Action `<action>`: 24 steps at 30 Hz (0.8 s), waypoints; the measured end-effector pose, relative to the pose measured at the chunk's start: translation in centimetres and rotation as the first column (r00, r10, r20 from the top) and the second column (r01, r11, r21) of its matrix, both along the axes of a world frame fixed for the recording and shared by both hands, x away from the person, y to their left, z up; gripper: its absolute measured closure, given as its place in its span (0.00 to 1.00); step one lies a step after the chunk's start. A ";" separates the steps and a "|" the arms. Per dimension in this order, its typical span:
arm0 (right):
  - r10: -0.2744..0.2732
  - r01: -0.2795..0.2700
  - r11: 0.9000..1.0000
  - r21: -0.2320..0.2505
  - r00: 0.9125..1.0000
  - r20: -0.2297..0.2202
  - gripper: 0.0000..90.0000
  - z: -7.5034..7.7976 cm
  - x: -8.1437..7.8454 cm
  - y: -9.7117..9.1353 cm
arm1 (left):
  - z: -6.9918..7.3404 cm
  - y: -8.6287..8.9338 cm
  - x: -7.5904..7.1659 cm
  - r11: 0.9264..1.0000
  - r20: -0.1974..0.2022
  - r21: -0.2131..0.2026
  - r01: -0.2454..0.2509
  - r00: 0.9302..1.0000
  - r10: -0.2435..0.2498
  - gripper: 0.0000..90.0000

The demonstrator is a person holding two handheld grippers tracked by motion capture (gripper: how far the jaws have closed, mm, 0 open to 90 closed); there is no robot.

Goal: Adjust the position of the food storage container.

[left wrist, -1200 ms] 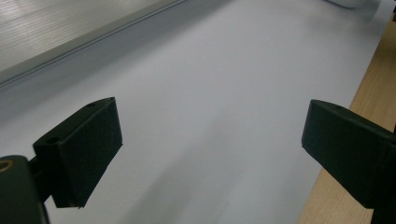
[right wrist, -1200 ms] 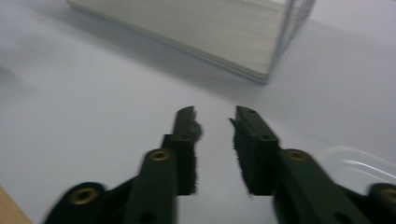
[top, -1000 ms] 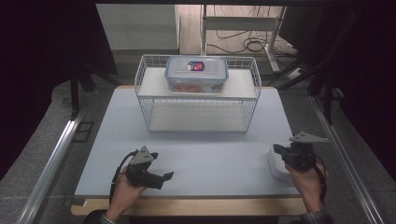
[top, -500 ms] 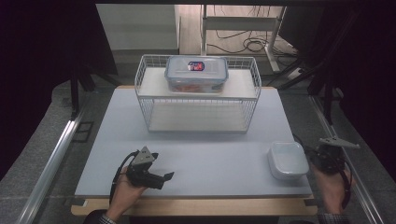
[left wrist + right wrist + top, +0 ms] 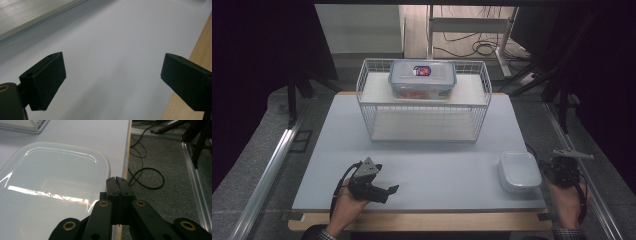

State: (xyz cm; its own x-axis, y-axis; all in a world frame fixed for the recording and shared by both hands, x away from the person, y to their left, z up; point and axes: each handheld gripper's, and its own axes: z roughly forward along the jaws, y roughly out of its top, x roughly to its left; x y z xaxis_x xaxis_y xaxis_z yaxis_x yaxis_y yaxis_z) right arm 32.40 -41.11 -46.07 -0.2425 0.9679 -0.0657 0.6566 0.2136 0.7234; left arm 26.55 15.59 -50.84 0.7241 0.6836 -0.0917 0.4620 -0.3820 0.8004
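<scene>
A shallow white tub (image 5: 518, 170) (image 5: 50, 177) lies upside down on the white table (image 5: 437, 160) near its right front corner. My right gripper (image 5: 557, 170) (image 5: 116, 181) sits just to its right at the table's edge, jaws pressed together with nothing between them, tips beside the tub's rim. At the left front my left gripper (image 5: 384, 187) (image 5: 112, 75) hovers low over the bare table, jaws wide apart and empty. A clear lidded box (image 5: 422, 79) with red contents rests on the upper shelf of a white wire rack (image 5: 424, 125).
The wire rack stands at the back middle of the table. A wooden strip (image 5: 190, 50) borders the table's front edge. Cables (image 5: 146, 177) lie on the grey floor to the right, beside a metal rail (image 5: 197, 195).
My right gripper has moved right, from above the white tub to the table's right edge, leaving the tub uncovered. The left gripper has stayed in place.
</scene>
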 end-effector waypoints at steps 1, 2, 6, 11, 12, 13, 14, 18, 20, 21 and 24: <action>0.005 -0.005 1.000 0.004 1.000 -0.002 1.00 0.0 0.0 0.1 | 0.0 0.0 0.0 1.000 0.001 0.001 0.000 1.000 0.000 0.07; 0.012 -0.012 1.000 0.009 1.000 -0.005 1.00 -0.1 0.1 0.3 | 0.0 0.0 0.0 1.000 0.001 0.002 0.000 1.000 0.000 0.07; 0.048 -0.048 0.999 0.019 0.999 -0.014 1.00 -0.2 0.1 1.4 | 0.0 -0.1 0.0 1.000 -0.001 0.003 -0.001 1.000 0.001 0.07; 0.094 -0.093 0.995 0.035 0.995 -0.027 1.00 -0.3 0.2 2.9 | 0.0 -0.1 0.0 1.000 -0.001 0.004 0.000 1.000 0.000 0.07; 0.105 -0.104 0.994 0.035 0.994 -0.029 0.99 -0.3 0.2 3.2 | -0.1 -0.1 0.0 1.000 -0.002 0.004 0.001 1.000 -0.001 0.07; 0.114 -0.113 0.993 0.037 0.993 -0.032 0.99 -0.3 0.2 3.5 | -0.1 -0.1 0.0 1.000 -0.003 0.005 0.002 1.000 -0.002 0.07; 0.123 -0.122 0.992 0.041 0.992 -0.034 0.99 -0.3 0.2 3.8 | -0.1 -0.1 0.0 1.000 -0.003 0.005 0.001 1.000 -0.001 0.07; 0.158 -0.156 0.986 0.057 0.987 -0.038 0.99 -0.5 0.2 5.1 | -0.1 -0.2 0.0 1.000 -0.004 0.005 0.004 1.000 -0.004 0.07; 0.177 -0.174 0.982 0.066 0.983 -0.043 0.99 -0.5 0.1 5.7 | -0.1 -0.3 0.0 1.000 -0.004 0.008 0.005 1.000 -0.005 0.07; 0.189 -0.185 0.980 0.076 0.981 -0.046 0.99 -0.6 0.1 6.0 | -0.1 -0.3 0.0 1.000 -0.003 0.008 0.005 1.000 -0.005 0.07; 0.227 -0.221 0.969 0.108 0.972 -0.055 0.99 -0.7 0.1 7.2 | -0.1 -0.4 0.0 1.000 -0.004 0.008 0.008 1.000 -0.008 0.07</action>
